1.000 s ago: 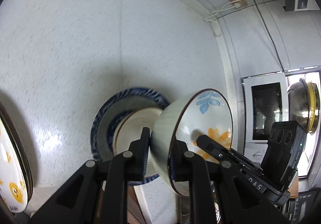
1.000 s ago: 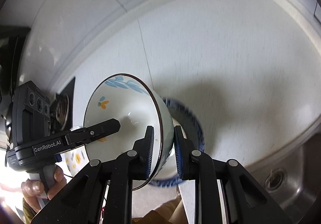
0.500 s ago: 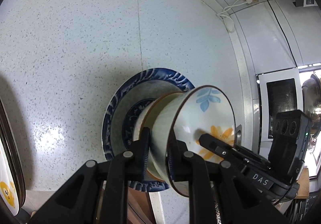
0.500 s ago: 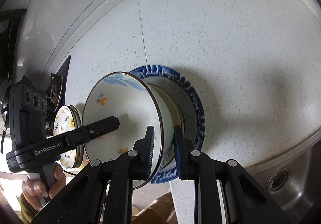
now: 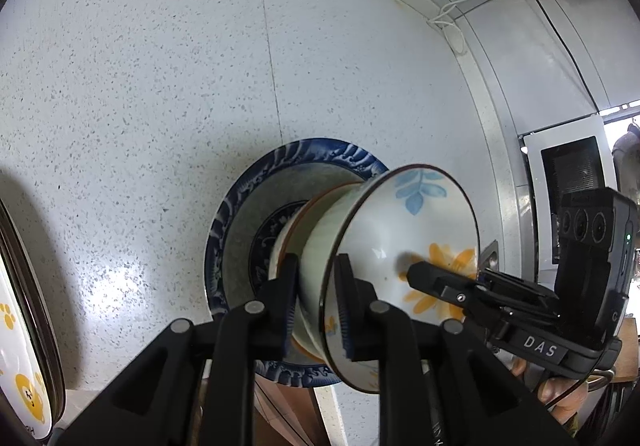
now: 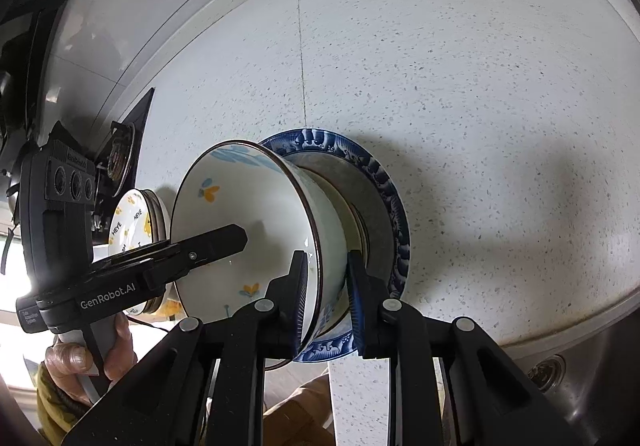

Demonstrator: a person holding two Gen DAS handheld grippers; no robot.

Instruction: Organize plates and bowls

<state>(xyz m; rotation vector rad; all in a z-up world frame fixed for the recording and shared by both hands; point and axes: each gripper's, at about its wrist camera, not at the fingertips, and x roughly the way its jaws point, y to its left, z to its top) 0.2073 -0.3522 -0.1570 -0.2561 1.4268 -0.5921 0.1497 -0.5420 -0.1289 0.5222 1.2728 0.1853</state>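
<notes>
A plate [image 6: 136, 214] printed "HEYE" lies left on the counter [image 6: 480, 126]. The left gripper [image 5: 316, 298], marked "GenRobot.AI", and the right gripper [image 6: 328, 290] each pinch the bowl [image 6: 248, 230] rim; the bowl rests in another bowl on a blue plate [image 6: 384, 182] at the front edge. A sink [image 6: 580, 374] lies right.

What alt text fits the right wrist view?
Right gripper and left gripper clamp opposite rims of a floral bowl nested in another bowl on a blue plate on a speckled counter. Paw-print plates sit left.
</notes>
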